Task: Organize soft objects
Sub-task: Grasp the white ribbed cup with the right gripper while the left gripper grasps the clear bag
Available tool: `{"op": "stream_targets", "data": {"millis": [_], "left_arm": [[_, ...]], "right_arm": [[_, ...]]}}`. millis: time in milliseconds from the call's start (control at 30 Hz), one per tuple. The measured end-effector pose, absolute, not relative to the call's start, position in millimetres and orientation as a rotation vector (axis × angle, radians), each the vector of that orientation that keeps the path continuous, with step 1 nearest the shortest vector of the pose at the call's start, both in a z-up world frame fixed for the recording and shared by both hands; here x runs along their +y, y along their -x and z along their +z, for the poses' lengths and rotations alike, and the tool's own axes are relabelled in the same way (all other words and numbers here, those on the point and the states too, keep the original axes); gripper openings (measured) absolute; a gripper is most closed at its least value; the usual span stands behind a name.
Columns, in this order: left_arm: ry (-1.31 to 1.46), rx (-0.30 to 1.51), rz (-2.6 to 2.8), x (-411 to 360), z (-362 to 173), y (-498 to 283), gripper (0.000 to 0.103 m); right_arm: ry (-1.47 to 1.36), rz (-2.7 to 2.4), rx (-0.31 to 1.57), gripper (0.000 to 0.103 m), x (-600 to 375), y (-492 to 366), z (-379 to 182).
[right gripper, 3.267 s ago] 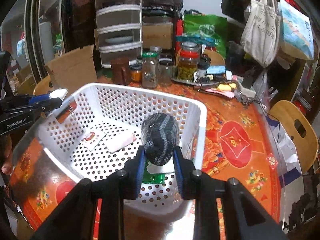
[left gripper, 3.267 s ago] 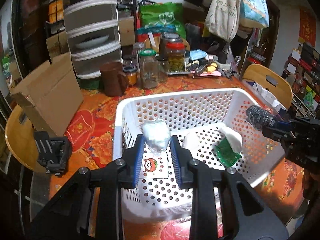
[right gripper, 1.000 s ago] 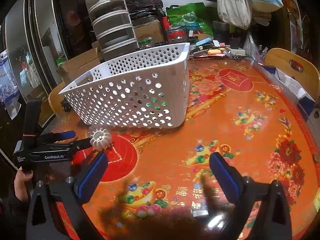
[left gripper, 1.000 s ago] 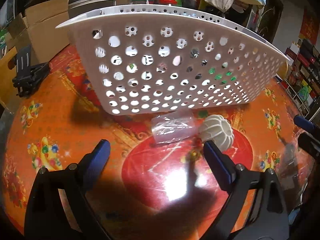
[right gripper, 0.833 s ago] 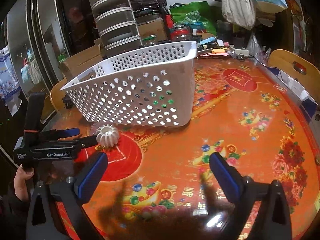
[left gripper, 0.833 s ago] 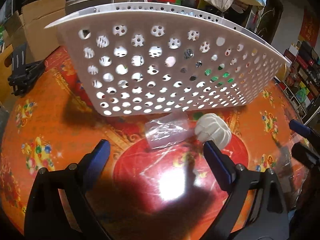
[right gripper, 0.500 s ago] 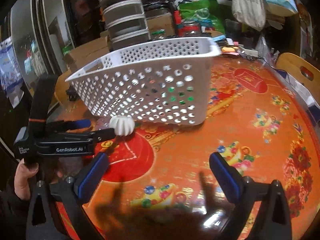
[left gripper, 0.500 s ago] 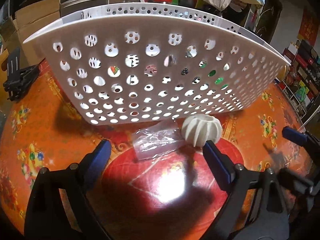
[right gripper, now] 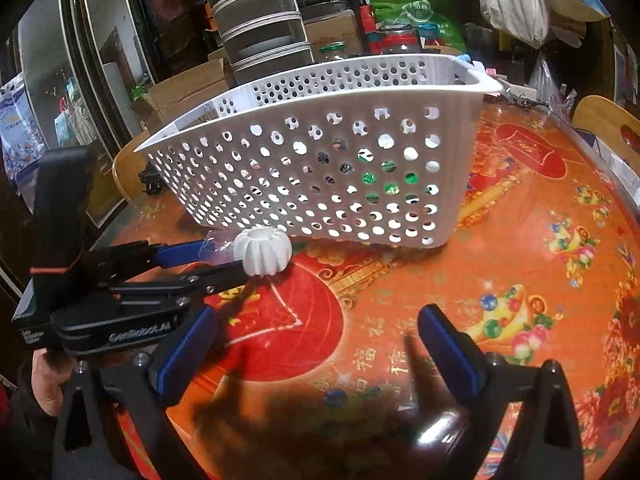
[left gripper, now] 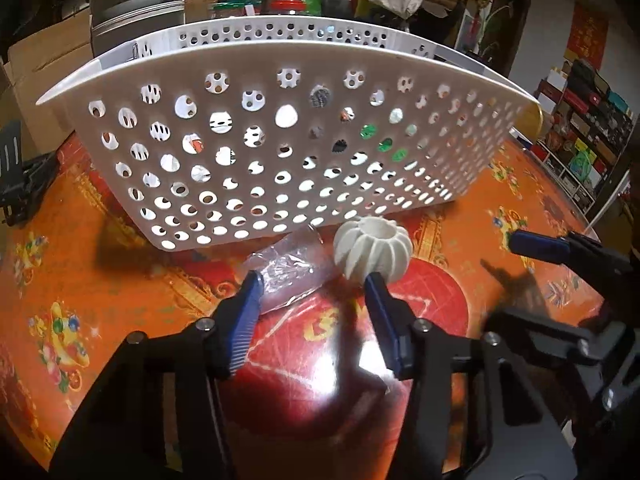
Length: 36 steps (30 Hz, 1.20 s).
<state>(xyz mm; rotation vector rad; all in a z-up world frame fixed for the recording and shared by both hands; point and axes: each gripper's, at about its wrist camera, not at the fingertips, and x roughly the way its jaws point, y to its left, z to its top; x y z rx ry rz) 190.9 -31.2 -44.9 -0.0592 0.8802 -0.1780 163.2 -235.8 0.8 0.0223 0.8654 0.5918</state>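
left gripper point(left gripper: 312, 280) now narrowed around crinkled clear plastic bag point(left gripper: 286, 270), not clamped. ribbed white foam ball point(left gripper: 372, 250) at two o'clock. right gripper point(right gripper: 316, 332) released, idle.

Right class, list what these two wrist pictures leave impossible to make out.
- Basket contents: both views, the perforated wall shows only green and dark scraps.
- Clear wrapper: whether anything is inside, glare in the left view.
- Left gripper contact with the white ribbed ball: unclear in both views.
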Motion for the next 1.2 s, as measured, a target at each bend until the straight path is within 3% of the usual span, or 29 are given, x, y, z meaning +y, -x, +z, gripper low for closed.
{"op": "stream_targets", "data": {"millis": [167, 367, 600, 800, 967, 1200], "left_arm": [[0.059, 0.901, -0.185, -17, -49, -180, 0.043], [0.078, 0.908, -0.176, 13, -55, -174, 0.042], [0.065, 0.914, -0.178, 32, -59, -170, 0.042], [0.099, 0.912, -0.169, 47, -64, -167, 0.043], [0.113, 0.910, -0.159, 51, -65, -165, 0.048], [0.142, 0.909, -0.142, 42, -64, -172, 0.058]], "right_arm": [[-0.043, 0.615, 0.896, 0.081, -218, -171, -5], [-0.047, 0.656, 0.937, 0.066, -191, -180, -14], [-0.042, 0.705, 0.946, 0.064, -167, -182, -15], [-0.022, 0.733, 0.952, 0.053, -153, -181, -17], [0.034, 0.743, 0.949, 0.043, -140, -181, -17], [0.062, 0.733, 0.909, 0.042, -148, -172, -7]]}}
